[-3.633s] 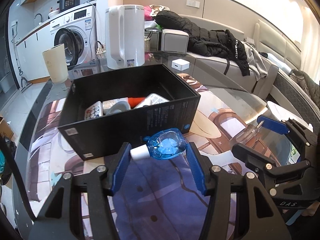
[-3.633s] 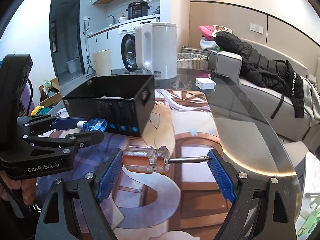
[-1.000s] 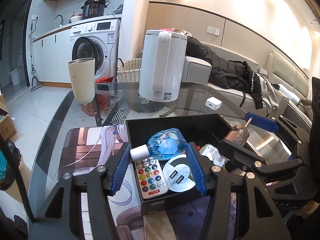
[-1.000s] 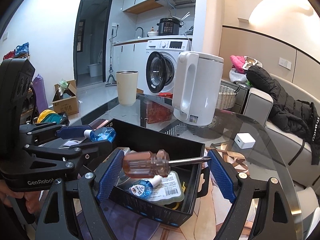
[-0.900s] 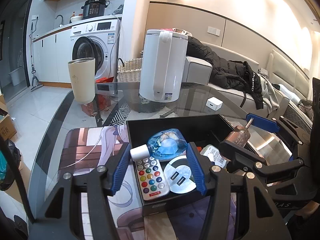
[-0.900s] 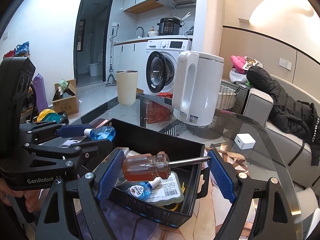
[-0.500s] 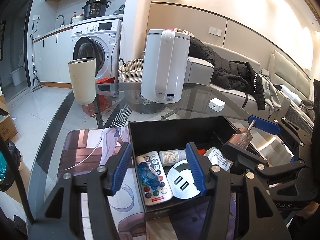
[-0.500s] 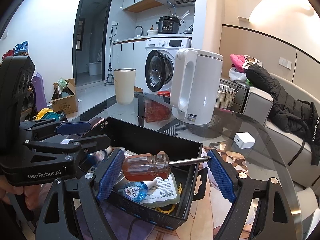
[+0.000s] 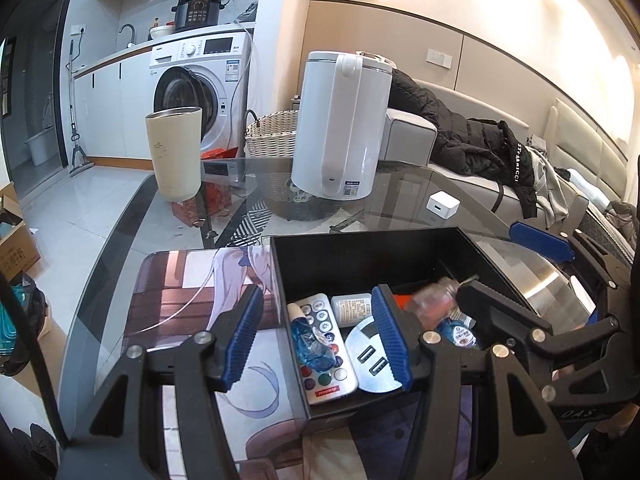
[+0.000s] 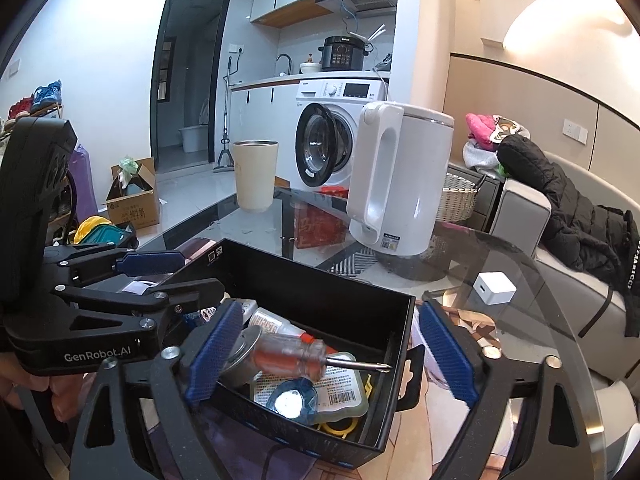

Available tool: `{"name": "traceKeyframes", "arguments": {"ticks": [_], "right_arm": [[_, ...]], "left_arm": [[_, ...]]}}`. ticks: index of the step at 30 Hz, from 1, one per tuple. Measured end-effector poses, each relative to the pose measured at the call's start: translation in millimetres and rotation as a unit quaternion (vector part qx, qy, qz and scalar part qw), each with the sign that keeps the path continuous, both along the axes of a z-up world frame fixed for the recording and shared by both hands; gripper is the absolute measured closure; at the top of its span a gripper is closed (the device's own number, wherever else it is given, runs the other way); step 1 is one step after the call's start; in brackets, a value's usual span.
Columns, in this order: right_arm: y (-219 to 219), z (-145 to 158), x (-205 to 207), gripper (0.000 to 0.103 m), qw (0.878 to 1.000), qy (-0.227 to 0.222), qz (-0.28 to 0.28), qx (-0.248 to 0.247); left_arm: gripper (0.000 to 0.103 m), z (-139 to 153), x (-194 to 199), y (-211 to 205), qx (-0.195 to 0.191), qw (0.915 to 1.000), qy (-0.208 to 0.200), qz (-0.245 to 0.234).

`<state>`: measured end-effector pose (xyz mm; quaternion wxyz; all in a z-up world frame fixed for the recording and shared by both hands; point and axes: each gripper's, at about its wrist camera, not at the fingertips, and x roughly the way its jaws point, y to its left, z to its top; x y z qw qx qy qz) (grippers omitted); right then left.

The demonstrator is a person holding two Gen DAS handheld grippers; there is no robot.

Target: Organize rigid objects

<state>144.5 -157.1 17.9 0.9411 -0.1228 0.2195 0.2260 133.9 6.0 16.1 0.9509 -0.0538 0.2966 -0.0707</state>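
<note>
Grippers both hang over the black box (image 9: pixel 472 248) on the glass table (image 9: pixel 132 232), and both are empty-handed now! On the left, the left gripper (image 9: pixel 318 336) is poised low over the box's near-left corner, fingers spread wide apart, nothing between the blue pads (image 9: pixel 244 336). Half a second ago the blue bottle (image 9: pixel 310 338) was just dropping from it; now it lies flat on the white remote control (image 9: pixel 324 350), beside the silver USB charger (image 9: pixel 370 354). Moving right, the right gripper (image 10: pixel 326 354) hovers over the box's right half, fingers parted too. It was pinching the screwdriver (image 10: pixel 296 354) a moment back and has let go: the tool shows blurred, orange handle to the left, tip toward the box's right wall, just above the labelled packet (image 10: pixel 336 386) and a second blue bottle (image 10: pixel 290 400). Behind the box stand the cream tumbler (image 9: pixel 176 154) and the white kettle (image 9: pixel 340 124).
</note>
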Motion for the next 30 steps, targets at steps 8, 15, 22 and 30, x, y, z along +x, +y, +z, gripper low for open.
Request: {"name": "traceKeyframes", "arguments": {"ticks": [8,15,22,30], "right_arm": [[-15,1,-2,0.001,1.0,0.0,-0.018,0.007],[-22,2,-11,0.001,1.0,0.004,-0.019,0.017],[-30,4,-21,0.001,0.999,0.009,-0.02,0.029],[-35,1,-33,0.001,0.999,0.005,-0.016,0.032]], "left_arm": [[0.027,0,-8,0,0.001,0.9999,0.003,0.011],[0.002,7,-22,-2,0.001,0.9997,-0.015,0.02],[0.0,13,-35,-7,0.022,0.9987,-0.03,0.035],[0.0,11,-46,-10,0.036,0.9976,-0.041,0.043]]}}
